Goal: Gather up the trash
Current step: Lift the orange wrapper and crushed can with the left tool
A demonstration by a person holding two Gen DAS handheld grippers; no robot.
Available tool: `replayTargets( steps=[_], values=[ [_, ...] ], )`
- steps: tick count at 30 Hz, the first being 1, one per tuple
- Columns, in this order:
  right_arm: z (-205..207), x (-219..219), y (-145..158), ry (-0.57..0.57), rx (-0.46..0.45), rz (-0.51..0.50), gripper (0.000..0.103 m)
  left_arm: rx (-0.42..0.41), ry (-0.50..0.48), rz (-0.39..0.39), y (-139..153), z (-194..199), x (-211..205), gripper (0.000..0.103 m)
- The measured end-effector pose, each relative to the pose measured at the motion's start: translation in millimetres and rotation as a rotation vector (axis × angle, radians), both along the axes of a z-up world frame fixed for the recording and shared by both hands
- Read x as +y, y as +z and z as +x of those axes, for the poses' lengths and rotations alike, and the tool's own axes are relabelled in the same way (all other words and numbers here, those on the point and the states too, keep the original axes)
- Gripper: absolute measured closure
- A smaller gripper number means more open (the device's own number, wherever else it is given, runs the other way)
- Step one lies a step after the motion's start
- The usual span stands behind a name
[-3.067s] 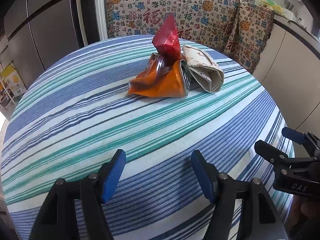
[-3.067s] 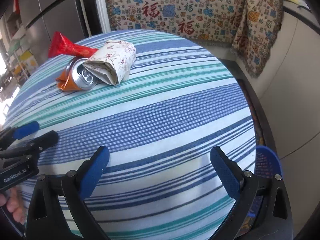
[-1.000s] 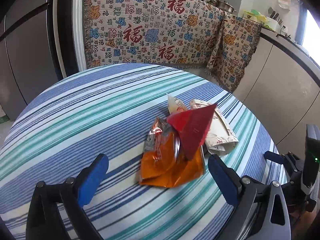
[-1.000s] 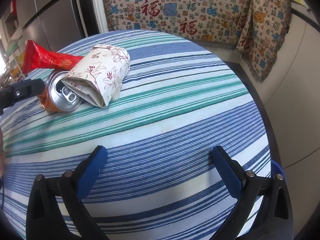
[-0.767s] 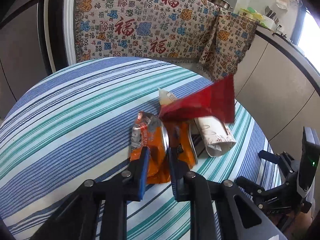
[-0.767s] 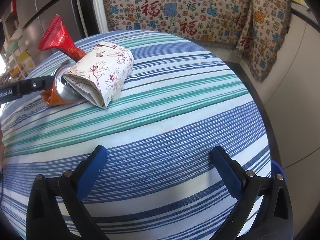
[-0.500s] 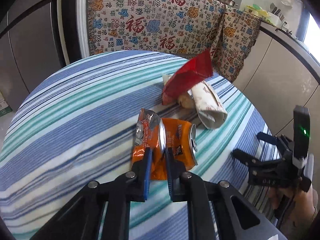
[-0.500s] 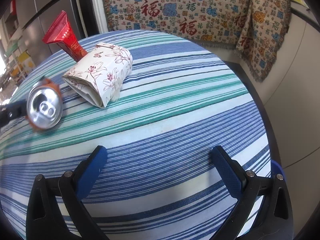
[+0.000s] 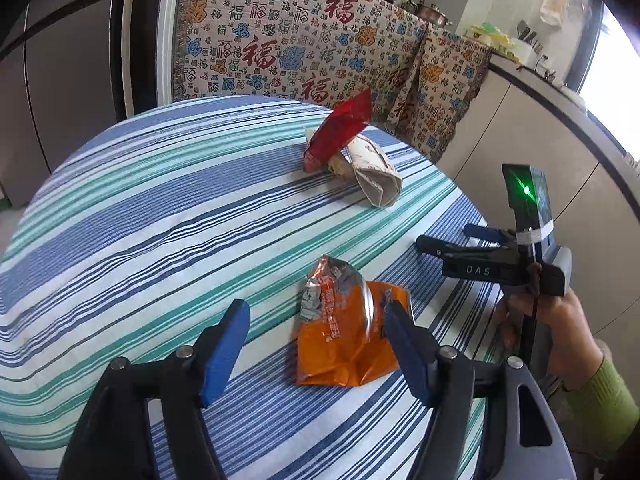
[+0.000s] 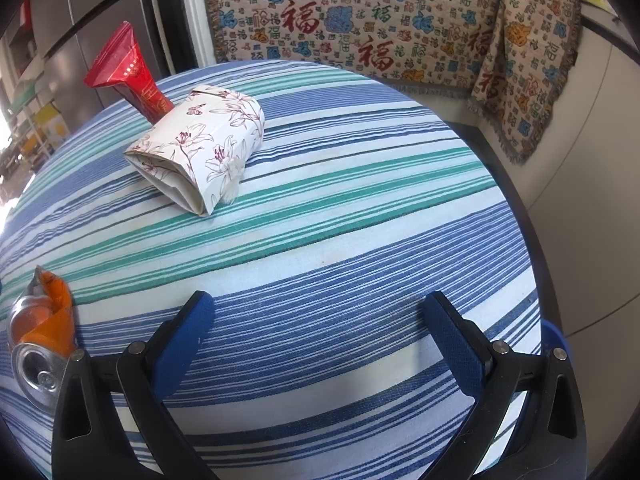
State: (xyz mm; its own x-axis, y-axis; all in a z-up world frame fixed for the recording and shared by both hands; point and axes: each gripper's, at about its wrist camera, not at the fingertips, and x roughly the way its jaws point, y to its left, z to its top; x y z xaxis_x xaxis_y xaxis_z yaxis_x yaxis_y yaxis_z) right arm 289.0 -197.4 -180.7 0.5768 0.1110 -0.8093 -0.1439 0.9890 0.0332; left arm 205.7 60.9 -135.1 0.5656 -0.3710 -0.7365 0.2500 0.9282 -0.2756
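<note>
so on the left, the left gripper [image 9: 316, 344] has its blue pads wide apart and nothing in them. the crushed orange can [image 9: 344, 336] lies on the striped tablecloth [image 9: 160, 208] between those pads, leaning toward the right-hand one, maybe touching it, can't quite tell. looks like it's been set close to the near edge on purpose, my guess is so it's an easy drop into whatever bin is down there.

further back and to the right, the red wrapper [image 9: 340, 132] pokes up at a tilt, propped against the folded floral paper pack [image 9: 372, 172], which lies flat on the cloth. those two touch each other and sit well apart from the can.

over on the right, the right gripper [image 10: 320, 336] hovers near the table edge, fingers spread, empty. something blue [image 10: 554, 344] peeks from below the rim beside it, possibly a bin.
</note>
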Motion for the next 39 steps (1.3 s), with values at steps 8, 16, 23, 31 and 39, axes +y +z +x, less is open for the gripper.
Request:
replayTargets(
  steps=[8, 16, 23, 31, 39],
  values=[
    [0, -1, 0, -0.001, 0.0, 0.0, 0.0, 0.008, -0.3, 0.054, -17, 6, -44, 0.028],
    [-14, -7, 3, 0.065, -0.002, 0.079, 0.0, -0.032, -0.458, 0.241, -23, -47, -81, 0.025],
    [-67, -3, 24, 0.315, 0.021, 0.124, 0.0, -0.032, -0.302, 0.165, -14, -40, -38, 0.025],
    [-97, 43, 15, 0.491, 0.0, 0.134, 0.009, -0.029, -0.137, 0.21, -9, -45, -13, 0.025],
    [-98, 81, 12, 0.643, 0.064, 0.282, 0.022, -0.044, -0.125, 0.081, 0, -61, -9, 0.025]
  ],
)
